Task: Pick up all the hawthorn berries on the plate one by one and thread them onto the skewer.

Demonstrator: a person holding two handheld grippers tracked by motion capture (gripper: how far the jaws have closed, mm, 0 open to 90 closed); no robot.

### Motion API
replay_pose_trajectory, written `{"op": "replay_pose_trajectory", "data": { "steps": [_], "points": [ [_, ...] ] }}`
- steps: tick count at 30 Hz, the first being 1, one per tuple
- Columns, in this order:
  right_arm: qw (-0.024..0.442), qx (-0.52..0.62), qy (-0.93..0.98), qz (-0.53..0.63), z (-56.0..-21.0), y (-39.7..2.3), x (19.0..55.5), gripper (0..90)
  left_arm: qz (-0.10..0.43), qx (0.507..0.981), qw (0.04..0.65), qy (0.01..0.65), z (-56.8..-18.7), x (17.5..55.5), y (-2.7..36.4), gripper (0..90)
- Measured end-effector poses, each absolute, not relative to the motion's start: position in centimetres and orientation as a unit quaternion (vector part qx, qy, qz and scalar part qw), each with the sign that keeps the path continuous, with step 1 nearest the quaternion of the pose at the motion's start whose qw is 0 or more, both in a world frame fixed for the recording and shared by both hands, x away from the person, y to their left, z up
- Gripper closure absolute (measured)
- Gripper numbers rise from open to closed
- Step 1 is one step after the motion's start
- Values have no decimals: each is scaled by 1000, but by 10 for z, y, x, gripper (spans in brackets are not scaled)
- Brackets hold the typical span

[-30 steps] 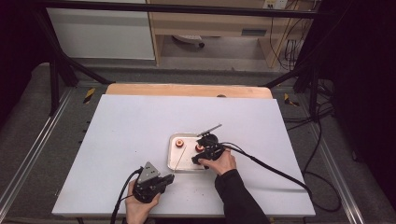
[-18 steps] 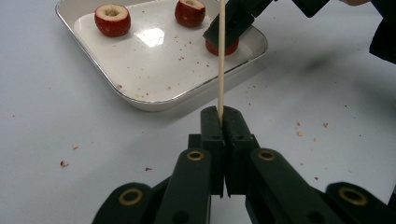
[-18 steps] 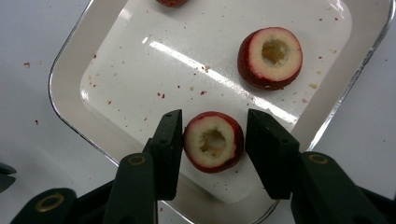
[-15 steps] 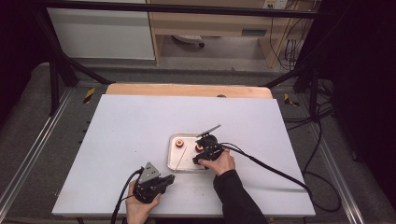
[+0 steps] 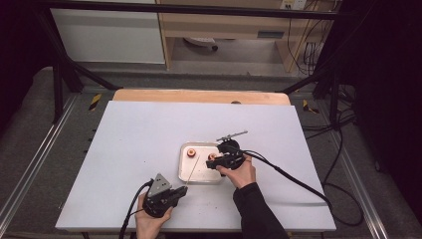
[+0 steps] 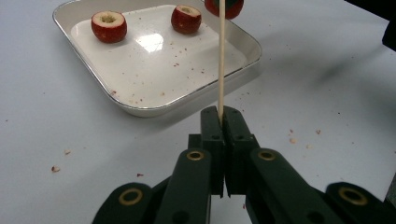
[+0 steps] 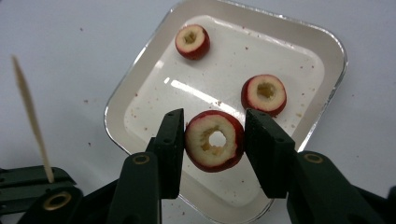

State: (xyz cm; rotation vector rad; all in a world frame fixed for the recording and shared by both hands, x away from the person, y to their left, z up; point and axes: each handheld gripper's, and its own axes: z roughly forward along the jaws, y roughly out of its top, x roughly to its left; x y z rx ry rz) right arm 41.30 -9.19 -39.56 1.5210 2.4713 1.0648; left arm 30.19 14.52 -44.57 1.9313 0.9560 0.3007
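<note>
The left tool (image 6: pixel 223 122) sits nearest, at about 7 o'clock on the white surface (image 5: pixel 139 149). Its jaws are clamped flat on the butt of a thin wooden skewer (image 6: pixel 221 60), which slants up with its point over the tray's near edge. This hand has kept still.

The right tool (image 7: pixel 214 140) is what has changed. Its jaws have just been closing, and a cored red fruit ring (image 7: pixel 215 141) now sits pinched between the pads, its hole facing the camera. Compared with a second ago, the tool has lifted a little off the tray floor, so the ring hangs above the tray instead of lying in it. In the left gripper view that ring (image 6: pixel 231 6) shows just behind the skewer's tip, at 12 o'clock from the left tool. My reading is that a ring has been picked for threading, and the next job is to line its hole up with the skewer point.

Beyond the tools, the shallow white tray (image 7: pixel 116 105) lies near the middle of the surface, toward the person. It holds two more cored rings (image 7: pixel 264 94), apart from each other, plus scattered red crumbs. Crumbs also dot the surface around it.
</note>
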Motion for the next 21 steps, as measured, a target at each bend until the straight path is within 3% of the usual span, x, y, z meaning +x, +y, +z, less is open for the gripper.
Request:
{"op": "replay_pose_trajectory", "data": {
  "steps": [21],
  "points": [
    [49, 492, 686, 534, -388, -119, 409, 596, 119, 766, 467, 426, -449, 298, 122, 884]
  ]
}}
